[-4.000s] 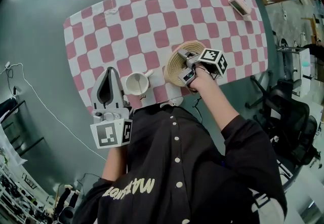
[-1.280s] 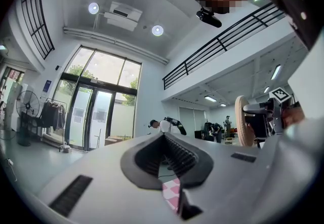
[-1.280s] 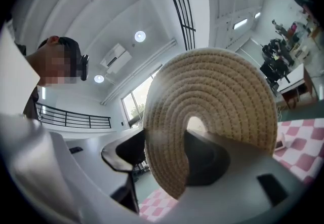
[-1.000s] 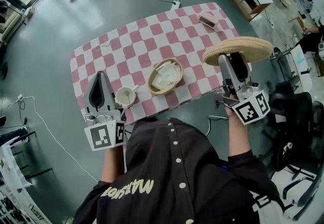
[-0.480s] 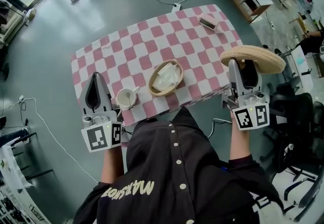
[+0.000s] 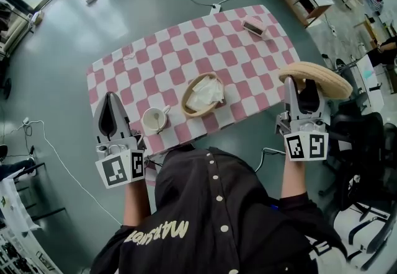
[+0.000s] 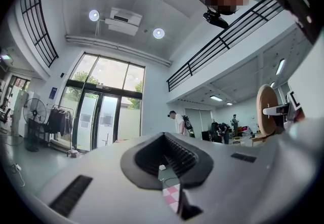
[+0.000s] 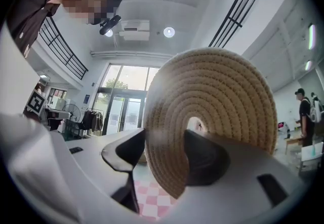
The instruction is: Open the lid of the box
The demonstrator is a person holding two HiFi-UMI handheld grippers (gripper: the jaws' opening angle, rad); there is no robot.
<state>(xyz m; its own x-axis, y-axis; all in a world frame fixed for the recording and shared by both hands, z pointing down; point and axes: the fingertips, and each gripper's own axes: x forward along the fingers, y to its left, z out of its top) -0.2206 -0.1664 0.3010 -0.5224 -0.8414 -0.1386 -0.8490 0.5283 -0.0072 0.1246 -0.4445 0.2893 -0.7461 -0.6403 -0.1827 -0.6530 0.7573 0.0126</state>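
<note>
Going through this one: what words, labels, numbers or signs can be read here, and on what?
"MAXSION", upside down, letters uncertain: pale print on the person's dark shirt.
Square marker patterns, no words: cubes of the left gripper and right gripper.
White print on the sleeve: cut off, unreadable.
Small box: too small to read.
</note>
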